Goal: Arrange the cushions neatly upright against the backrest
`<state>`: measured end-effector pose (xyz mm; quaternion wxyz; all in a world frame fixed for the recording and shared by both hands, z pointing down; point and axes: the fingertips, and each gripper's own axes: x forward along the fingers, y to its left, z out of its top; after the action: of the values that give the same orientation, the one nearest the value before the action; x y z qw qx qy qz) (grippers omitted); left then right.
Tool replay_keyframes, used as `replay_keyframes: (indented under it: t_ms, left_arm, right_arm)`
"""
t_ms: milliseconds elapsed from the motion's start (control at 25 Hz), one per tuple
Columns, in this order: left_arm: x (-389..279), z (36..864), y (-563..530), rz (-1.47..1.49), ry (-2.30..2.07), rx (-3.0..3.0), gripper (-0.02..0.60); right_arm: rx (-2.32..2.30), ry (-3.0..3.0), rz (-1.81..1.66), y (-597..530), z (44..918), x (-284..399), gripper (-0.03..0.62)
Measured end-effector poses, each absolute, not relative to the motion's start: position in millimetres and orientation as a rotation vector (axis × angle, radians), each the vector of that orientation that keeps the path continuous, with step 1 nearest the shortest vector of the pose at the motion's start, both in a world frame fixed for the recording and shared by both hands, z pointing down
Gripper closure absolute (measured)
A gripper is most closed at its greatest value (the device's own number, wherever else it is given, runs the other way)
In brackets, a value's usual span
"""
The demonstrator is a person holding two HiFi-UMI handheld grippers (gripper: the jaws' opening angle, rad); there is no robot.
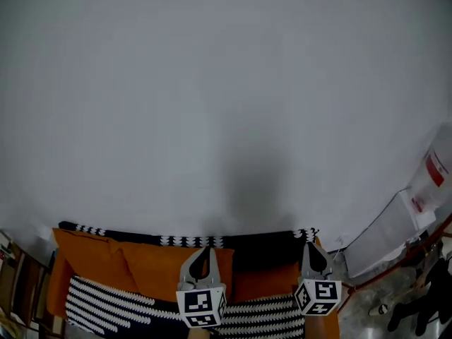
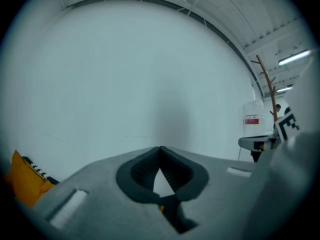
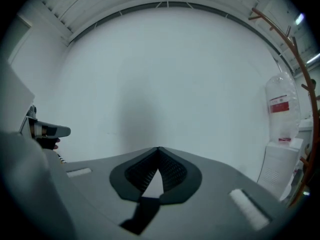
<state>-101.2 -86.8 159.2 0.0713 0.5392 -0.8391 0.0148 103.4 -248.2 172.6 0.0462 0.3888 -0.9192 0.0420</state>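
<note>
A bare white wall point(image 1: 226, 97) fills nearly all of the head view. The sofa shows only as a strip along the near bottom edge. Its dark backrest point(image 1: 263, 251) carries a black-and-white trim along the top, and the orange cushions point(image 1: 95, 258) sit against it at the left and centre with uneven top edges. On the near side of them lies black-and-white striped fabric point(image 1: 106, 304); I cannot tell whether it is a cushion or a throw.

The left gripper point(image 1: 204, 250) and the right gripper point(image 1: 313, 246) are held up side by side in front of the backrest, pointing at the wall. Each gripper's jaws are closed tip to tip with nothing between them.

The main risk, as I judge it, is working half blind. The cushions sit at the very edge of sight, and the right gripper view shows none of them. A reach down could pinch the striped fabric instead, or closed jaws could shove a cushion flat rather than stand it up.
</note>
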Motion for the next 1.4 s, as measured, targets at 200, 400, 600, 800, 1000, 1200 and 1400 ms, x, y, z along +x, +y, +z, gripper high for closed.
replay_keyframes:
  t_ms: [200, 400, 600, 800, 1000, 1200, 1400]
  left_arm:
    - [-96, 135, -68, 0.027, -2.583, 1.592, 0.578]
    - [-90, 124, -59, -0.010, -2.603, 1.577, 0.578]
    - [-83, 122, -56, 0.000, -2.596, 1.594, 0.578]
    - [-79, 121, -54, 0.026, -2.595, 1.612, 0.578]
    - [-78, 120, -50, 0.026, -2.594, 1.614, 0.578]
    - [-79, 120, -48, 0.031, -2.587, 1.620, 0.578]
    - [-82, 120, -47, 0.039, -2.591, 1.615, 0.578]
  right_arm:
    - [1.190, -2.846, 0.116, -231, 151, 113, 0.585]
    - [1.197, -2.875, 0.103, -226, 139, 120, 0.585]
    - [1.203, -2.890, 0.136, -221, 137, 121, 0.585]
    - [1.186, -2.892, 0.115, -213, 136, 118, 0.585]
    - [1.176, -2.890, 0.105, -208, 136, 116, 0.585]
    - [1.165, -2.890, 0.115, -206, 138, 114, 0.585]
    - [1.164, -2.876, 0.113, -205, 143, 112, 0.585]
